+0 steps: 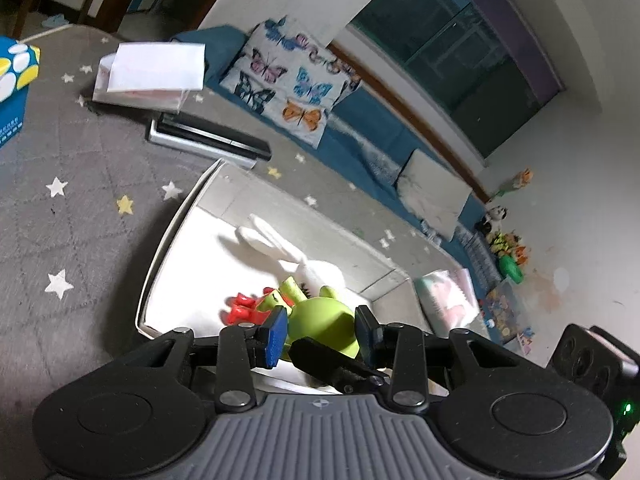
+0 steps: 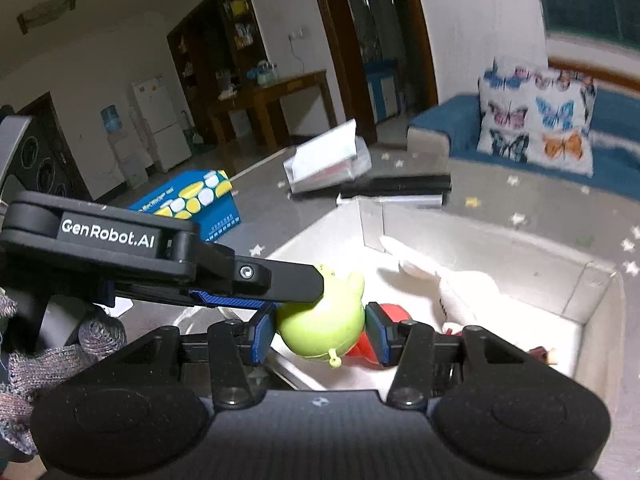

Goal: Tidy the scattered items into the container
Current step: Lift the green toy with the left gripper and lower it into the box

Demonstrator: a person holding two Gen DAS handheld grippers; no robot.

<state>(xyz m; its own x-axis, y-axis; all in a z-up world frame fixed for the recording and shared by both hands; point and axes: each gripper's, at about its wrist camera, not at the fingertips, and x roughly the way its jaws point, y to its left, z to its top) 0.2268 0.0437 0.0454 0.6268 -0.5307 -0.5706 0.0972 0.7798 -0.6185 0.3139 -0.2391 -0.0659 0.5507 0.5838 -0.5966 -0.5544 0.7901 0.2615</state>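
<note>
The round green rubber pig toy (image 2: 320,330) is gripped by both the right gripper (image 2: 320,334) and the left gripper (image 1: 322,332) over the white box's (image 1: 176,220) near edge — uneven release could drop it outside.

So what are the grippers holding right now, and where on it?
Both are on the green toy over the box. The right gripper clamps its round body at the sides; the left gripper also straddles the body, contact unclear.

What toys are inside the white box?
Inside the white box lie a white bunny and a red toy. The green pig toy hangs over them between both tools, hiding whatever lies beneath.
</note>
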